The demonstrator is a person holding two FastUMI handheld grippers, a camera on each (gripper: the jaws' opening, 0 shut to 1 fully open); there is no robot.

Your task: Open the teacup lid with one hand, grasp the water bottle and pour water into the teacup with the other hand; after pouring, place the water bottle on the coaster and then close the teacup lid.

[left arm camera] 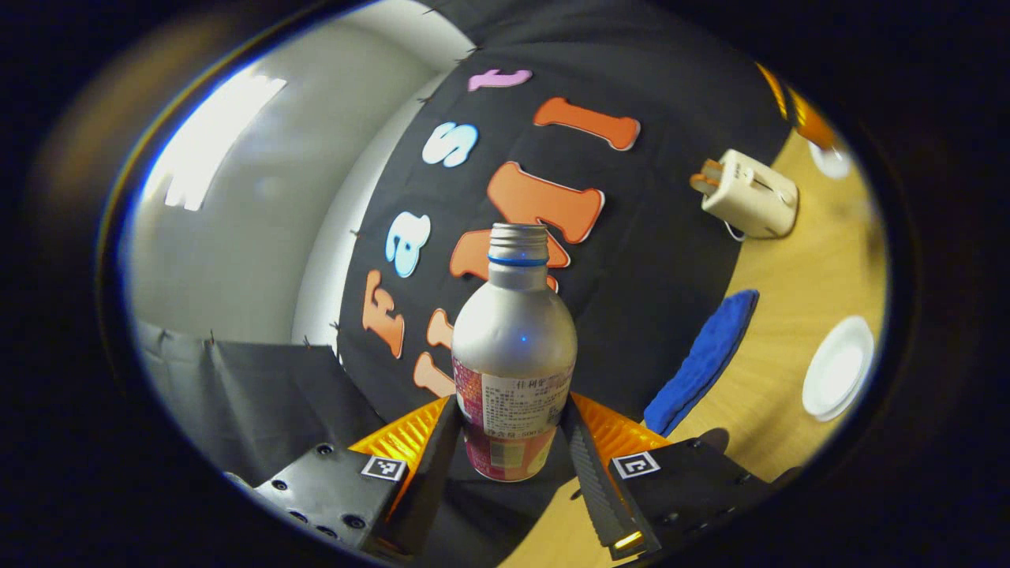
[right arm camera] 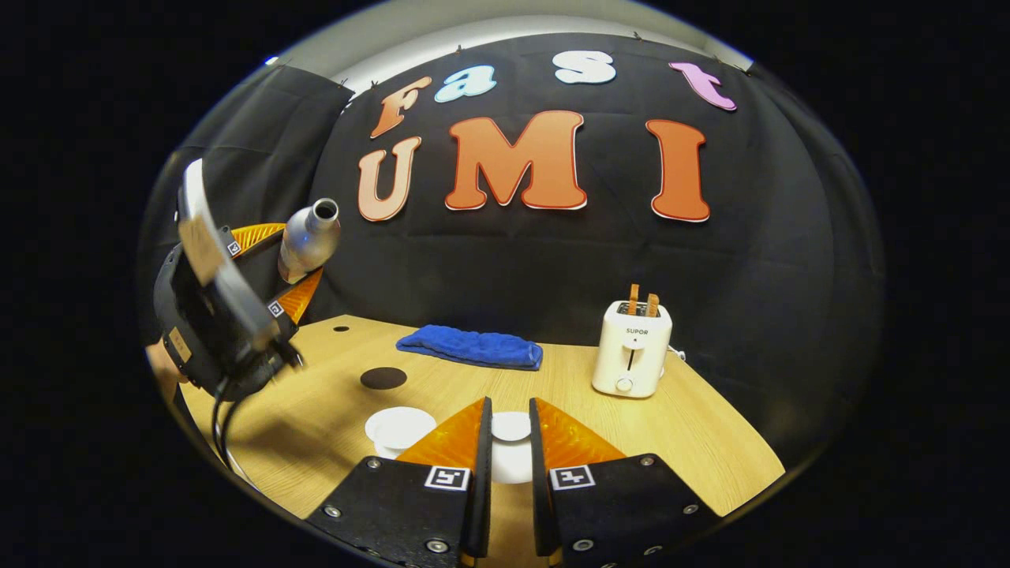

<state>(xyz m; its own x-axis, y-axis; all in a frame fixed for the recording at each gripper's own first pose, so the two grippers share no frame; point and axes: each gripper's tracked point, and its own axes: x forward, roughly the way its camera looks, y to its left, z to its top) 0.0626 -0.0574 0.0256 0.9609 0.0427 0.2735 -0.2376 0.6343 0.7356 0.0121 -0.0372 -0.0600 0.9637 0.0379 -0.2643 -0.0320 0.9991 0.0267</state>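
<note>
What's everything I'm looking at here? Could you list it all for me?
Water bottle: one, silver with pink label, uncapped, held off the table.
Teacup: one, white, on the table.
Teacup lid: one, white, between the right gripper's fingers.
Coaster: one, dark, round, on the table.
Cloth: one, blue, folded by the wall.
Toaster: one, white, two slices sticking up.
Table: one, light wood.
Left gripper: clamped on the bottle.
Right gripper: nearly closed, on the lid.

r gripper (right arm camera: 510, 454) fingers astride lid (right arm camera: 511, 426), l gripper (right arm camera: 296, 256) w/ bottle (right arm camera: 308, 239) aloft
</note>
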